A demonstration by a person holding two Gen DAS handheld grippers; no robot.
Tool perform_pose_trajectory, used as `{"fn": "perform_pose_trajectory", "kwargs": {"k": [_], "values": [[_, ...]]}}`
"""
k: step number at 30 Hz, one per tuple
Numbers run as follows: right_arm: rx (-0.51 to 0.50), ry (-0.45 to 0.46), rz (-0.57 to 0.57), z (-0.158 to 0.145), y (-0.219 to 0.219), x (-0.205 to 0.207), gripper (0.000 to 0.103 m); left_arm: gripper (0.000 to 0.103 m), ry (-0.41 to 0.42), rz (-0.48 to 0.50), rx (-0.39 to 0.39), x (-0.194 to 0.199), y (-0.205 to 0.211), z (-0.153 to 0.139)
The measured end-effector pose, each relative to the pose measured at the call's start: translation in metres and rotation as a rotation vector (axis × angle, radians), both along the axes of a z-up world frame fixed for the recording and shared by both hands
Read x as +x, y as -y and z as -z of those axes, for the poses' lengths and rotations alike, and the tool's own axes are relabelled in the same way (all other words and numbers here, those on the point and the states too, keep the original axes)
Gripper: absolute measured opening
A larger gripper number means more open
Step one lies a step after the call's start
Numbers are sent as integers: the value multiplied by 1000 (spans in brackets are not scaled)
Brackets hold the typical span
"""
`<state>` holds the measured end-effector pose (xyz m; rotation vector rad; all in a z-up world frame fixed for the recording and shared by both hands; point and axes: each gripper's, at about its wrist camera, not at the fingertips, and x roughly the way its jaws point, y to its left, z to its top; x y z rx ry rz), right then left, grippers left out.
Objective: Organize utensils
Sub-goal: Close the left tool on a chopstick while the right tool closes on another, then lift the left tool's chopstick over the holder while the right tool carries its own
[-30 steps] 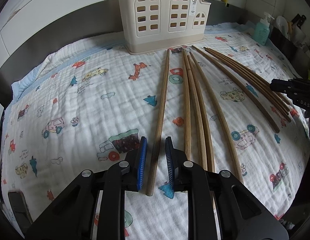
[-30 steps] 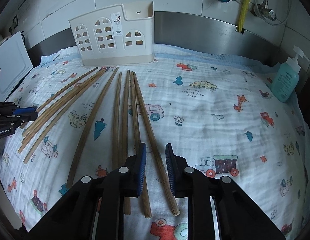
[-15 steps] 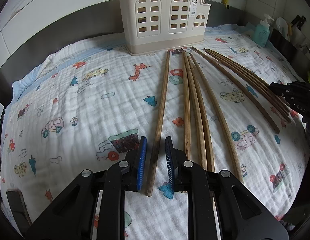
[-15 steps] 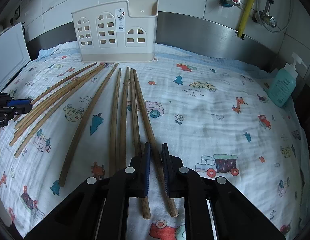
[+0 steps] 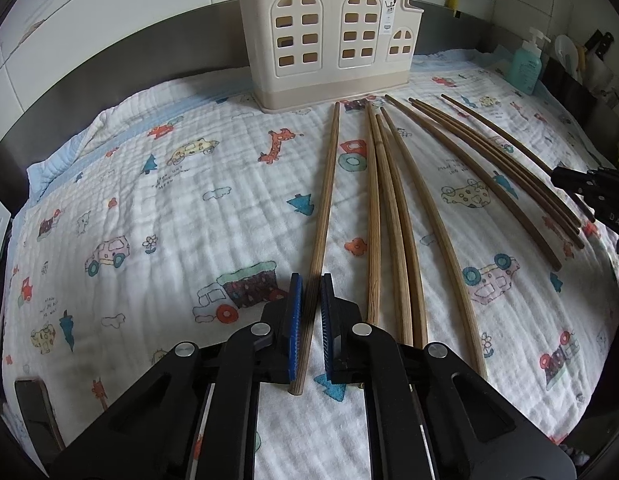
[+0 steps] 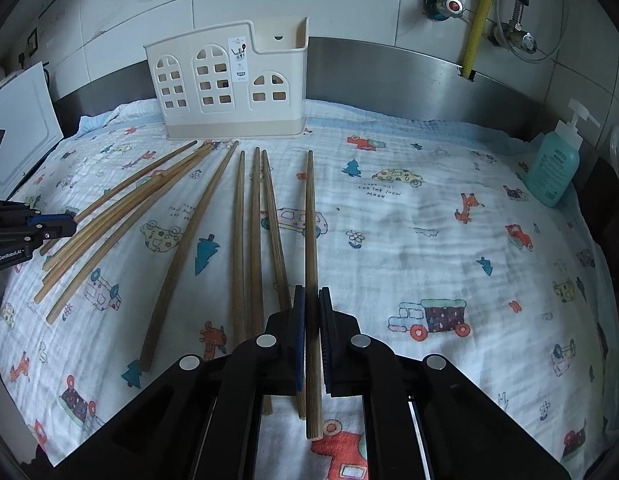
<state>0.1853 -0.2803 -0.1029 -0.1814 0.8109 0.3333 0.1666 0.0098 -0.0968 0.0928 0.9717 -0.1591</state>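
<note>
Several long wooden chopsticks lie side by side on a cartoon-print cloth (image 5: pixel 149 220), pointing at a cream utensil holder (image 5: pixel 329 40) with arched windows. In the left wrist view my left gripper (image 5: pixel 309 280) is closing, its blue pads pressing on the near end of the leftmost chopstick (image 5: pixel 325 200), which still rests on the cloth. In the right wrist view my right gripper (image 6: pixel 311 292) is closing on the rightmost chopstick (image 6: pixel 310 220), swung apart from its neighbours (image 6: pixel 253 240). The holder (image 6: pixel 229 92) stands at the back.
Thin dark chopsticks (image 5: pixel 509 184) lie at the right by the other gripper (image 5: pixel 589 188). A green soap bottle (image 6: pixel 553 168) stands at the far right, and a white board (image 6: pixel 17 128) leans at the left. Taps and a yellow hose (image 6: pixel 477 12) hang on the tiled wall.
Both grippers' jaws have narrowed onto their chopsticks. The right gripper's chopstick has swung away from the group and now lies straight between the pads. The left chopstick has not moved.
</note>
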Motion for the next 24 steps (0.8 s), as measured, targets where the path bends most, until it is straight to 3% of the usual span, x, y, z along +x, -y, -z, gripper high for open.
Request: {"fn": "perform_pose_trajectory", "kwargs": {"k": [7,24], "values": [[59,44,18,-20,3,-15,6,6,20,-23,-29,-4,-5,-6],[154,174,-5,-82,-8,-37,6,5,176,-53,-129,-25,-14,-62]]}}
